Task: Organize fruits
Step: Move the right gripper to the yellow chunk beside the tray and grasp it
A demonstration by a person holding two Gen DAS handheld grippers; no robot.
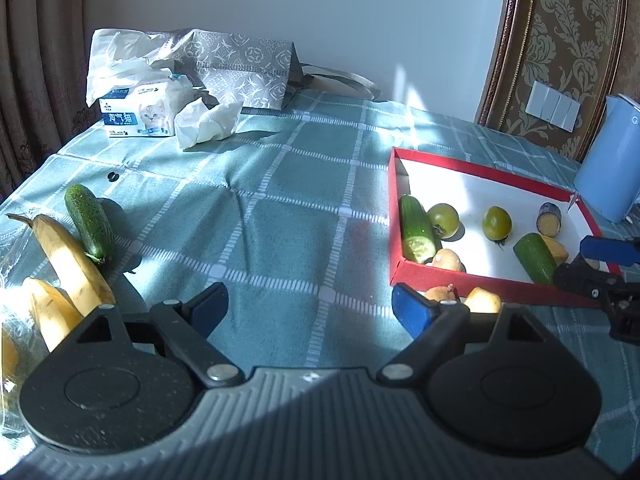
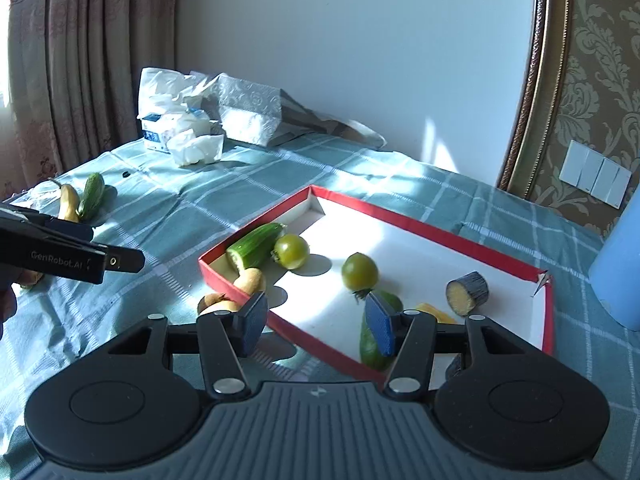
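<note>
Red cardboard walls frame the shallow white-floored tray (image 2: 432,226) that sits on the teal checked surface (image 1: 280,216), and most of the produce lies inside it: a cut cucumber piece (image 2: 256,246) against the tray's near-left wall, two green tomatoes (image 2: 292,251) (image 2: 359,272) near the middle, a dark-skinned chunk with a yellow cut face (image 2: 468,293) toward the right, and a whole green cucumber (image 2: 370,344) beside a yellow piece (image 2: 434,312) at the near edge. A small tan fruit (image 2: 250,280) rests inside the tray's near corner; two more (image 1: 440,293) (image 1: 482,300) lie on the cloth just outside that wall. Well apart on the left side of the surface, a small cucumber (image 1: 89,222) lies beside two bananas (image 1: 70,260) (image 1: 50,310). Left gripper (image 1: 308,306) hovers over bare cloth with its jaws spread wide and nothing between them. Right gripper (image 2: 316,322) hangs over the tray's near edge, jaws likewise parted and holding nothing. A tissue pack (image 1: 138,114), a patterned bag (image 1: 240,68) and a blue jug (image 1: 612,160) stand at the far side.
</note>
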